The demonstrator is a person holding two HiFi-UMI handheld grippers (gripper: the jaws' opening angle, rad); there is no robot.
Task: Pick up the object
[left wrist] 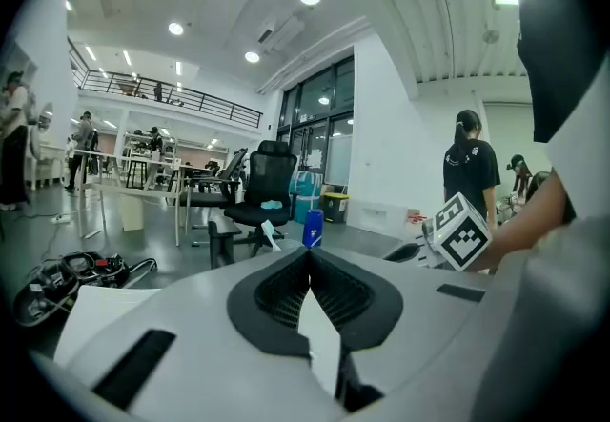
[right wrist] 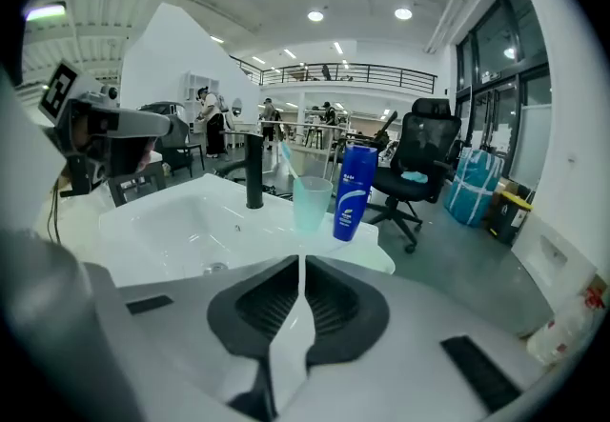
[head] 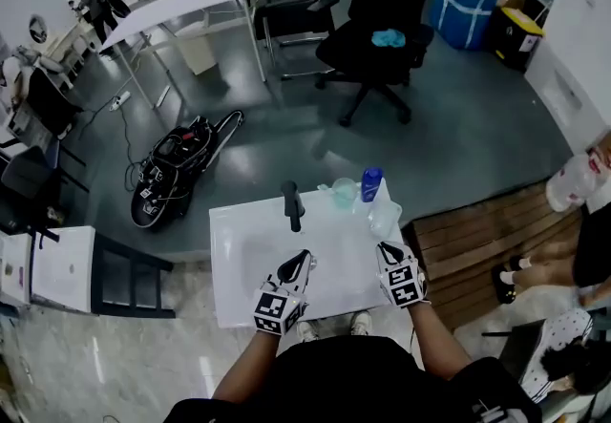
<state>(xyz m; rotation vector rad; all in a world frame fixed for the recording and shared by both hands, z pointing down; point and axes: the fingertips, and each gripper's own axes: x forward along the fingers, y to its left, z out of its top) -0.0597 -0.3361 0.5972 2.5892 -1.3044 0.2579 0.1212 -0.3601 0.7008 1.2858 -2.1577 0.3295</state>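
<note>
Nearest, low centre of the head view: left claw [head: 302, 259] and right claw [head: 386, 247], both over the near edge of a white washbasin [head: 229, 264]. Left gripper view shows the left claw [left wrist: 308, 253] clenched tip to tip, nothing between the pads. Right gripper view shows the same for the right claw [right wrist: 300, 263]: clenched, empty.

Middle: basin bowl, bare. Black tap [head: 292, 204] stands at the far rim, centre-left.

Far rim, right of the tap: translucent green cup [head: 344, 192] with a toothbrush [right wrist: 285, 159] leaning in it, and just beside it on the right a blue bottle [head: 371, 184]. The task names no particular thing. My judgement is that it means the blue bottle, with the cup as the other candidate.

Key relation: in the right gripper view the blue bottle [right wrist: 354, 191] sits just above and a little right of the clenched tips, the cup [right wrist: 312, 204] almost dead ahead. So the right claw is nearer and already lined up; the left claw is further off, on the tap side. The reach runs forward across the basin.

Bottle stands upright, long axis vertical, cap up, label toward the right claw. The claw would need to release first, then close across the bottle's width.

Beyond: grey floor, a black office chair [head: 377, 30] in the upper centre of the frame.
</note>
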